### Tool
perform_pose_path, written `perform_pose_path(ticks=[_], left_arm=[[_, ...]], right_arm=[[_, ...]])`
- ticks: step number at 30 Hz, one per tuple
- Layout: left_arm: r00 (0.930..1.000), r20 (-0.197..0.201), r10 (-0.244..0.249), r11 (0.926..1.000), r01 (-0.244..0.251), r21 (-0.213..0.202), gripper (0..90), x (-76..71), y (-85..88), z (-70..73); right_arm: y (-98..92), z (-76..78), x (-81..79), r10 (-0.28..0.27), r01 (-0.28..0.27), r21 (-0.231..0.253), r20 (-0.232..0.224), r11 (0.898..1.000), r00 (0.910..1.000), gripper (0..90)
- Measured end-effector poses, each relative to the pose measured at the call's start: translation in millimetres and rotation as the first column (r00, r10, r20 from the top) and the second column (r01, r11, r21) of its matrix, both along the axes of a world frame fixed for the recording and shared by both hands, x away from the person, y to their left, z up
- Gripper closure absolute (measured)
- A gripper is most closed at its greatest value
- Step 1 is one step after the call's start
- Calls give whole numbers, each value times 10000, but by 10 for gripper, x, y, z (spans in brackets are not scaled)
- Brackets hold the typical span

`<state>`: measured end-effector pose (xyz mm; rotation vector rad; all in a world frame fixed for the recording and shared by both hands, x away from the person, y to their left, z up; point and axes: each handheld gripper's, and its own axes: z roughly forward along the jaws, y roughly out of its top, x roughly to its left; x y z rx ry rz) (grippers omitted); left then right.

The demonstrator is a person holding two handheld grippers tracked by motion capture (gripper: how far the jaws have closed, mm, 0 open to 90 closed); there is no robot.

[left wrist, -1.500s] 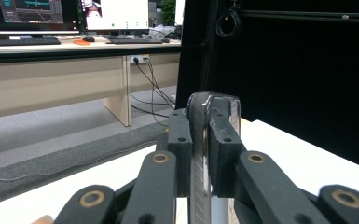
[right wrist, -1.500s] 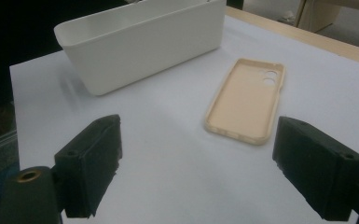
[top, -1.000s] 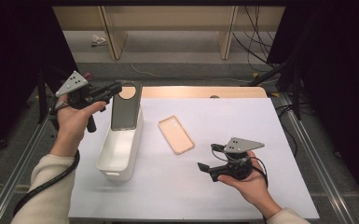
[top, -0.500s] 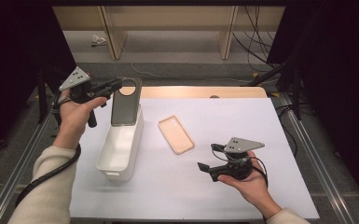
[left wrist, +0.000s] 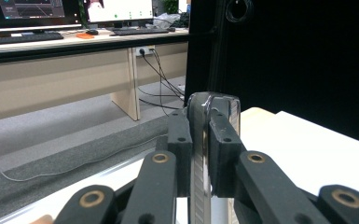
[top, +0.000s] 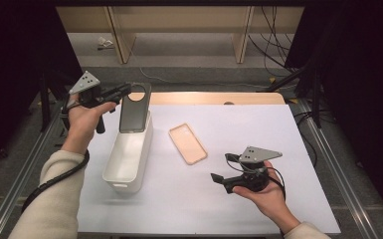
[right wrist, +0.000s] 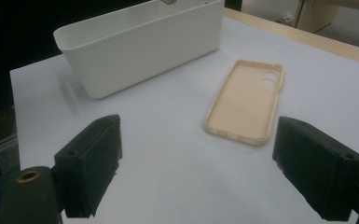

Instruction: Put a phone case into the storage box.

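A dark phone case (top: 135, 108) with a round camera hole stands upright over the far end of the white box (top: 124, 167). My left gripper (top: 123, 91) is shut on the case's top edge. In the left gripper view the case's thin edge (left wrist: 198, 186) sits clamped between the fingers (left wrist: 179, 144), with the left gripper (left wrist: 199, 140) closed tight on it. A peach phone case (top: 188, 143) lies inside-up on the white table. My right gripper (top: 222, 168) hovers open at the front right. In the right gripper view the peach case (right wrist: 245, 100) and the box (right wrist: 140, 44) lie beyond the open right gripper (right wrist: 196, 163).
The white table sheet (top: 278, 129) ends in a bare wooden strip (top: 204, 97) at the far side. Metal rails (top: 328, 164) run along both table sides. Beyond the table are wooden desk legs and loose cables on the floor.
The left gripper has raised the dark case a little higher over the box's far end. The right gripper and the peach case have stayed put.
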<state>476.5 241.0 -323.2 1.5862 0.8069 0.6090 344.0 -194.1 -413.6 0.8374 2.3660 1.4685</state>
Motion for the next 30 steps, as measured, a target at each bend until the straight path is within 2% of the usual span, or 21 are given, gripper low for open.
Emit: perform_pose_path(ticks=[30], left_arm=[[9987, -408, 318, 9994, -311, 179, 809, 268, 48, -181]], right_arm=[[-1, 0, 1, 28, -28, 29, -21, 10000, 10000, 165]])
